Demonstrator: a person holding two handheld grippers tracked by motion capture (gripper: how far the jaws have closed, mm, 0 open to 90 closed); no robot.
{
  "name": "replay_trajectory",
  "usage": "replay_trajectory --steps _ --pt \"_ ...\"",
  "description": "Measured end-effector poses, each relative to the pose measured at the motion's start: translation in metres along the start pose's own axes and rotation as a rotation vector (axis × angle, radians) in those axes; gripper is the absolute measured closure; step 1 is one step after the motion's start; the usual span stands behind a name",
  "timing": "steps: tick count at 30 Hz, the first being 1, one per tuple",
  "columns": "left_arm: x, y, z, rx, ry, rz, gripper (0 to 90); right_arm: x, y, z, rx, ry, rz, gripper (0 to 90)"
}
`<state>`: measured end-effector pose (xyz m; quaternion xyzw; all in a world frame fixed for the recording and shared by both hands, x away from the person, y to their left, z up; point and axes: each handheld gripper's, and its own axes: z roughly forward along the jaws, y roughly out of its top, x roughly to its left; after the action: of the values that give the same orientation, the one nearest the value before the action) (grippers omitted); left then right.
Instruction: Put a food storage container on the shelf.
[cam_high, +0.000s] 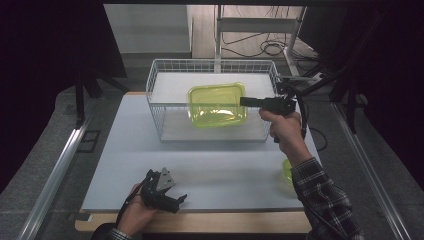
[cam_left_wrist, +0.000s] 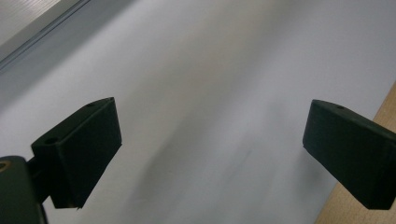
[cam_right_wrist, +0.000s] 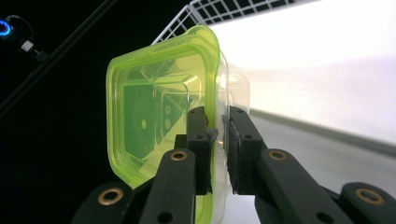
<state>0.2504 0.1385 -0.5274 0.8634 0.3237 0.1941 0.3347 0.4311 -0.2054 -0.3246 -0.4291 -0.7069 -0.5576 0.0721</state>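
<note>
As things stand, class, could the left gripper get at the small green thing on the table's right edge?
Probably yes: the left gripper is open, and bare table lies between it and the green thing, though the right forearm crowds it.

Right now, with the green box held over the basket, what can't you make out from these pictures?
- Green box: high view, whether it hangs clear of the wire basket floor or touches it cannot be told from above.
- Box contents: right gripper view, glare and the tinted lid blur the inside.
- Small green thing: high view, mostly hidden by the person's right sleeve.
- Right gripper: pinches the box's rim; its far side is cut off by the lid.
</note>
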Motion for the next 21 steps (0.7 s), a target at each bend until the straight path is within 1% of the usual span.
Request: replay_trajectory --steps 4,7,13,17,21 --pt "-0.001 0.0 0.001 0.002 0.005 0.002 4.0 -0.002 0.01 0.002 -0.012 -0.026 0.0 80.6" --pt "0.0 0.0 0.0 -0.008 0.01 -0.005 3.3 -0.004 0.017 0.005 -0.026 -0.041 0.007 80.6" --pt "0.005 0.0 -0.005 -0.057 0.0 -0.054 2.4 -0.004 0.029 0.01 -0.045 -0.065 0.015 80.6" --pt "0.009 -0.001 -0.008 -0.09 -0.019 -0.086 2.3 -0.005 0.035 0.013 -0.054 -0.08 0.017 80.6" --pt "0.01 -0.002 -0.008 -0.12 -0.033 -0.112 2.4 -0.008 0.039 0.017 -0.061 -0.089 0.033 80.6"
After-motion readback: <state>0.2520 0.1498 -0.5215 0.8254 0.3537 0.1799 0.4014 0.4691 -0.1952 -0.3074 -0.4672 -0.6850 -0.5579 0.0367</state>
